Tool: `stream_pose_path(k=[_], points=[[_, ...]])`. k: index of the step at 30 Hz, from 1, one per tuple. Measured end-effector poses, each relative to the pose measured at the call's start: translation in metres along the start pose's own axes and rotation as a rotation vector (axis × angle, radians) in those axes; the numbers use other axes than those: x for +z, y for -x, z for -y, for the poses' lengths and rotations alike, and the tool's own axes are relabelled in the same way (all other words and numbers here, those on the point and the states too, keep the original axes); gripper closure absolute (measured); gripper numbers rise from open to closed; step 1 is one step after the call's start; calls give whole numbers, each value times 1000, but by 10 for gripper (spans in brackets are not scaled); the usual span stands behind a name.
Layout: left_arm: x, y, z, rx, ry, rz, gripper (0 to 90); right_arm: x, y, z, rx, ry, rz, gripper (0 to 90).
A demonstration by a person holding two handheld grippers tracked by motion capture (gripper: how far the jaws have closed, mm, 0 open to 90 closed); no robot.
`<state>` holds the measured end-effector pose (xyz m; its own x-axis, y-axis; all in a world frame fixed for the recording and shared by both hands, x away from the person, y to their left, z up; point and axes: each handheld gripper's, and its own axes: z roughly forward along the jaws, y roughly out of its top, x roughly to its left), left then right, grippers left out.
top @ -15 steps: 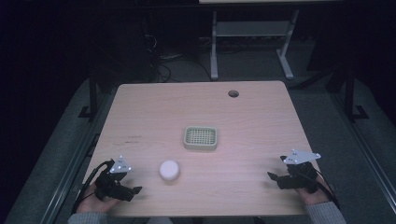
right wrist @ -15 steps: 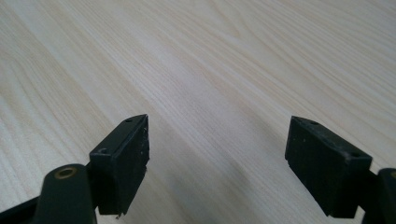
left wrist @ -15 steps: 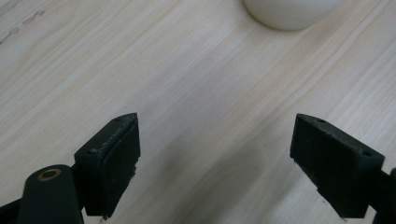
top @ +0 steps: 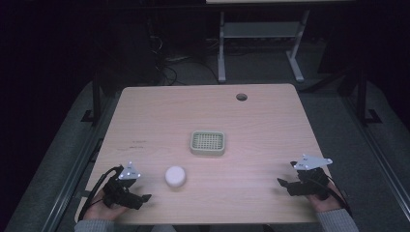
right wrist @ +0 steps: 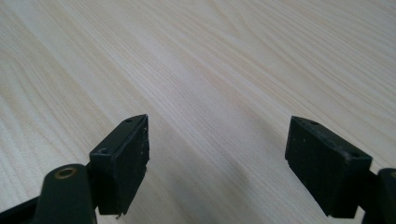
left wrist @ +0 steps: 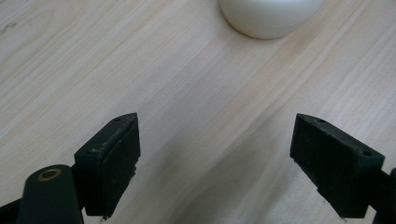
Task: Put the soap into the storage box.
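The left gripper (top: 140,197) rested at the worktop's (top: 203,111) seven o'clock corner, jaws spread wide and empty. A small round white lid-like object (top: 175,176) lay just beside it at its two o'clock. The right gripper (top: 285,183) sat at five o'clock, likewise released. A pale green square grid basket (top: 208,143) stood near centre.

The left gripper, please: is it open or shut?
Open: the left gripper has its black jaws wide apart, bare table between them.

Left gripper (top: 143,197) low, jaws apart, right gripper (top: 285,182) likewise
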<state>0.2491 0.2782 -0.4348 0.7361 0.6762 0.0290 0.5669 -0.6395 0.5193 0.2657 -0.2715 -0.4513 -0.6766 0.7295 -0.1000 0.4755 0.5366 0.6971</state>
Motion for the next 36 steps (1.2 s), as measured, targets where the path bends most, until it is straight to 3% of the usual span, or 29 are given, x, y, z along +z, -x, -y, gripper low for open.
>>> stream_pose_path(k=[18,23,29,31,32,36], points=[[1,8,-11,18,-14,22,158,1,-5,-3,-40,-10,-1,213],[2,10,-18,40,-24,19,158,0,-7,-3,-17,-3,-8,213],[-1,12,-25,55,-28,22,158,0,-9,-4,-17,2,-14,212],[-1,13,-28,61,-37,27,159,0,-7,-4,-38,-4,-8,212],[0,13,-29,70,-45,33,159,0,-9,-4,-18,1,-14,212],[1,14,-34,77,-53,37,158,0,-9,-4,-18,0,-12,212]])
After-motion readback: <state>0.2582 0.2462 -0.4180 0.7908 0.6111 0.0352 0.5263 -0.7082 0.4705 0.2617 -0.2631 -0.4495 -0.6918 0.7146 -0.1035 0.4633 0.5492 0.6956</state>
